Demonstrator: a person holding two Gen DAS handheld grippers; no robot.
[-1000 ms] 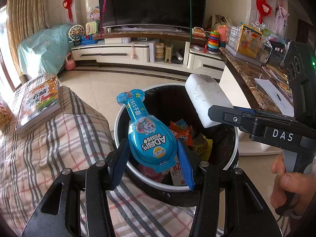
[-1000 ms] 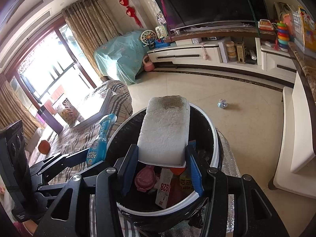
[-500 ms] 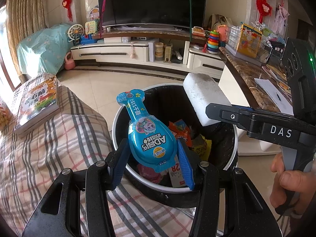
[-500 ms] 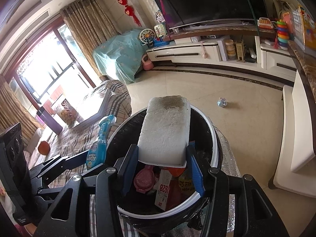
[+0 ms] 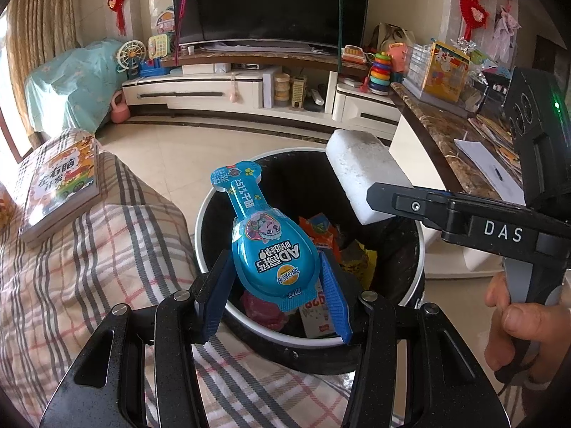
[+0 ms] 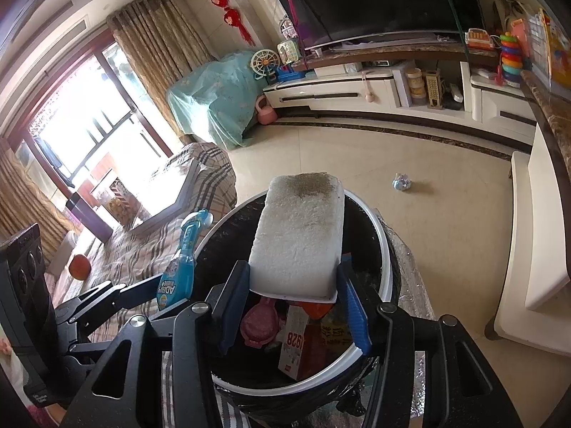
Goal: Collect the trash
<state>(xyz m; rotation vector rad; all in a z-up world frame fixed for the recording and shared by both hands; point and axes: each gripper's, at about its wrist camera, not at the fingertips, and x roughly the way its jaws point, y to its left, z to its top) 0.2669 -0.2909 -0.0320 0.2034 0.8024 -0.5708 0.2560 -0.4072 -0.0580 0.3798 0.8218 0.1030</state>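
My left gripper (image 5: 276, 294) is shut on a blue bottle-shaped snack package (image 5: 266, 242) and holds it over the near rim of a round black trash bin (image 5: 214, 207). My right gripper (image 6: 292, 299) is shut on a white foam block (image 6: 299, 235) and holds it above the same bin (image 6: 382, 249). The bin holds several wrappers, a pink object (image 6: 257, 324) and a red-and-white box (image 6: 296, 342). The foam block (image 5: 364, 174) and the right gripper also show in the left wrist view; the blue package (image 6: 180, 264) shows in the right wrist view.
A plaid-covered sofa (image 5: 71, 267) lies left of the bin with a book (image 5: 60, 185) on it. A marble counter (image 5: 449, 139) with papers stands right. A small crumpled ball (image 6: 401, 183) lies on the tiled floor. A TV cabinet (image 5: 228, 89) lines the far wall.
Both grippers have shifted slightly further over the bin. Their grips on the blue package and the foam block are unchanged.
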